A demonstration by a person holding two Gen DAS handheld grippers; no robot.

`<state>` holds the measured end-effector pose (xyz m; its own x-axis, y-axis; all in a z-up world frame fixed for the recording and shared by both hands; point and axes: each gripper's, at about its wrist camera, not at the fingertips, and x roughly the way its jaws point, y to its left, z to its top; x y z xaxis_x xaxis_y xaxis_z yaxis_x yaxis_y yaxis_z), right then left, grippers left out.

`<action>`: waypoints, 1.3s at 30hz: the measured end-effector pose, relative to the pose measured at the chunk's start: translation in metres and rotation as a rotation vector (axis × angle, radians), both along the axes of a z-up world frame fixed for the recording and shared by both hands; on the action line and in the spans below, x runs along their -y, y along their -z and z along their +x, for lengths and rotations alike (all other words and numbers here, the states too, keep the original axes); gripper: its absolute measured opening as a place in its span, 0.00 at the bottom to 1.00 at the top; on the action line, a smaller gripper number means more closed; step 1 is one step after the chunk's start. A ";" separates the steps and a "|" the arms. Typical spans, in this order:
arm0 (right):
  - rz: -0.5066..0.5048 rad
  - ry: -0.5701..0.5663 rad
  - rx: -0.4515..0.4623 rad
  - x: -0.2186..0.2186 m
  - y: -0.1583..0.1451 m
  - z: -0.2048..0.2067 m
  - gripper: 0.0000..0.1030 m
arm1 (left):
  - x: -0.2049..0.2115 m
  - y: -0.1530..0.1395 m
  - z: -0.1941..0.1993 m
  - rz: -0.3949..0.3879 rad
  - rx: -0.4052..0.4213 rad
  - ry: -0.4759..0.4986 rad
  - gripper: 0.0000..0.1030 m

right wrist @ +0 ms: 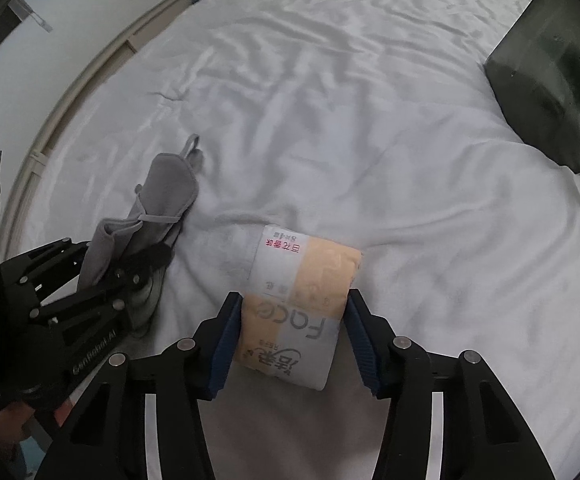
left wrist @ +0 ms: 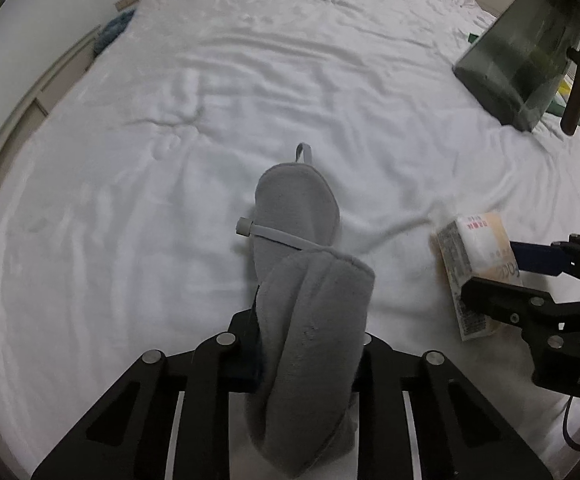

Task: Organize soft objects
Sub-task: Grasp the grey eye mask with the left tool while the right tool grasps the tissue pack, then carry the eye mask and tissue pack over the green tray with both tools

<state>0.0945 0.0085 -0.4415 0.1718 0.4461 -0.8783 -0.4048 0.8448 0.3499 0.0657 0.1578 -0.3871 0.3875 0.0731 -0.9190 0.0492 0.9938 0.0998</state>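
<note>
Left gripper (left wrist: 309,344) clamps the grey eye mask (left wrist: 305,280); right gripper (right wrist: 293,340) straddles the tissue pack (right wrist: 301,304) crosswise, jaws barely apart from it, on the bed (right wrist: 369,120).

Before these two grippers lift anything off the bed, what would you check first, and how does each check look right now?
1. Left gripper closed on the grey eye mask: ok, the fabric is bunched between its fingers.
2. Mask strap free of snags: cannot tell, its far loop lies on the white sheet.
3. Right gripper straddling the tissue pack: ok, a finger sits on each side.
4. Right gripper gripping firmly: cannot tell, a sliver of gap seems to show at one pad.
5. Dark bin clear of both grippers: ok, it stands far off on the right.
6. Grippers clear of each other: ok, apart in both views.
</note>
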 end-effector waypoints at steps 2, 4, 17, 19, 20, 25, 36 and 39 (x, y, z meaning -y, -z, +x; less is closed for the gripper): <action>0.036 -0.001 0.009 0.010 -0.007 -0.002 0.48 | 0.004 -0.010 -0.003 0.011 0.007 -0.004 0.18; 0.065 -0.001 0.009 0.019 -0.012 -0.004 0.48 | 0.010 -0.020 -0.009 0.018 0.019 0.000 0.18; 0.083 0.074 0.055 0.161 -0.062 -0.014 0.48 | 0.136 -0.085 -0.016 -0.024 0.045 0.166 0.18; 0.055 0.098 0.068 0.193 -0.068 -0.014 0.48 | 0.168 -0.092 -0.016 -0.064 0.041 0.205 0.18; 0.038 0.113 0.074 0.211 -0.070 -0.012 0.48 | 0.183 -0.095 -0.015 -0.079 0.043 0.224 0.18; -0.041 0.200 0.120 0.306 -0.077 0.007 0.48 | 0.271 -0.106 0.003 -0.181 0.064 0.296 0.18; -0.122 0.283 0.318 0.439 -0.095 0.128 0.48 | 0.409 -0.105 0.138 -0.258 0.217 0.220 0.18; -0.125 0.285 0.361 0.452 -0.097 0.165 0.48 | 0.431 -0.097 0.180 -0.230 0.248 0.201 0.18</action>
